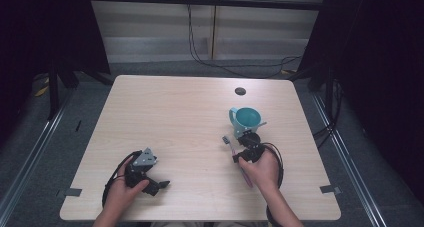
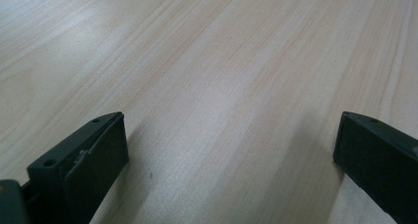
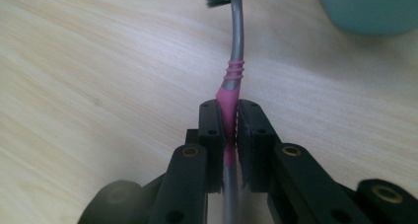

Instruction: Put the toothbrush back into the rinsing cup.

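Right gripper view, right gripper point(image 3: 228, 120) jaws clamped on toothbrush point(image 3: 235, 61), left gripper point(image 2: 229, 150) jaws apart

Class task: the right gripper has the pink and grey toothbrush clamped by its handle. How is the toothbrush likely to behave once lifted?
The toothbrush is slim, so probably light and easy for the right gripper to lift. Its thin grey neck may flex slightly. The jaws pinch the pink handle well behind the bristle head, so it might pivot or droop if the smooth-looking plastic slips.

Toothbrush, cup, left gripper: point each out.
toothbrush point(image 3: 228, 93), right gripper view, pink grip section.
cup point(image 1: 246, 118), high view, teal inside.
left gripper point(image 2: 231, 160), left gripper view, midway between its open jaws.
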Demonstrator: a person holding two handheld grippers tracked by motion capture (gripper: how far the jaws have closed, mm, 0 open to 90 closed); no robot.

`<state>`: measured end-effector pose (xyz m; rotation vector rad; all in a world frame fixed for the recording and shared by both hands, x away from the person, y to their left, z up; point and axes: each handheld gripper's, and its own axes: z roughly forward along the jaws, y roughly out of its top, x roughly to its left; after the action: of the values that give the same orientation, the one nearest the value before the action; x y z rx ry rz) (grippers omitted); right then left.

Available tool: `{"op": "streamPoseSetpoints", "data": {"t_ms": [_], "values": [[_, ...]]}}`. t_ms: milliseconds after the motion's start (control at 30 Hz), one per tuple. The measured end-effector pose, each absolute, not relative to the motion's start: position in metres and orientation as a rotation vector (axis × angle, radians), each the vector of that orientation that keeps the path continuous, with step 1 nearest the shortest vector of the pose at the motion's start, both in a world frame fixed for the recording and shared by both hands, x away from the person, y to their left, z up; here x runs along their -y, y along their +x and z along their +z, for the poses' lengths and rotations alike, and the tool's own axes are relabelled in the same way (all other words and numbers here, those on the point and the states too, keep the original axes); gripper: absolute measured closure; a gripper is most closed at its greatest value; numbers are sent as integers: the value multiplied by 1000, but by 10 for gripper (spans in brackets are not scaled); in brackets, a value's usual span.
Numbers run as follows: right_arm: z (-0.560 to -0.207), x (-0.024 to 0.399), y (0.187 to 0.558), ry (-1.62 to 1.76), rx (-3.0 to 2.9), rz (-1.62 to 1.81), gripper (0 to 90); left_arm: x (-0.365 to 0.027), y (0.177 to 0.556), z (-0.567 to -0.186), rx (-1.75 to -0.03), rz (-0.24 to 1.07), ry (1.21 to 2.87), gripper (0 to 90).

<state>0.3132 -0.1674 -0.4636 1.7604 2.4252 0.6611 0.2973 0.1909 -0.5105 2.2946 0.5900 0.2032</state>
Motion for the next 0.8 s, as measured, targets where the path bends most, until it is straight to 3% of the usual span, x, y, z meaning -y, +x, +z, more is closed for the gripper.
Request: {"op": "streamPoseSetpoints", "data": {"t_ms": [433,800], "values": [[-471,152,315,1567,-2522,402,813,-191,297,-511,-589,197,2290,0],[-465,165,310,1631,-2479,624,819,-191,297,-511,-591,202,2294,0]]}}
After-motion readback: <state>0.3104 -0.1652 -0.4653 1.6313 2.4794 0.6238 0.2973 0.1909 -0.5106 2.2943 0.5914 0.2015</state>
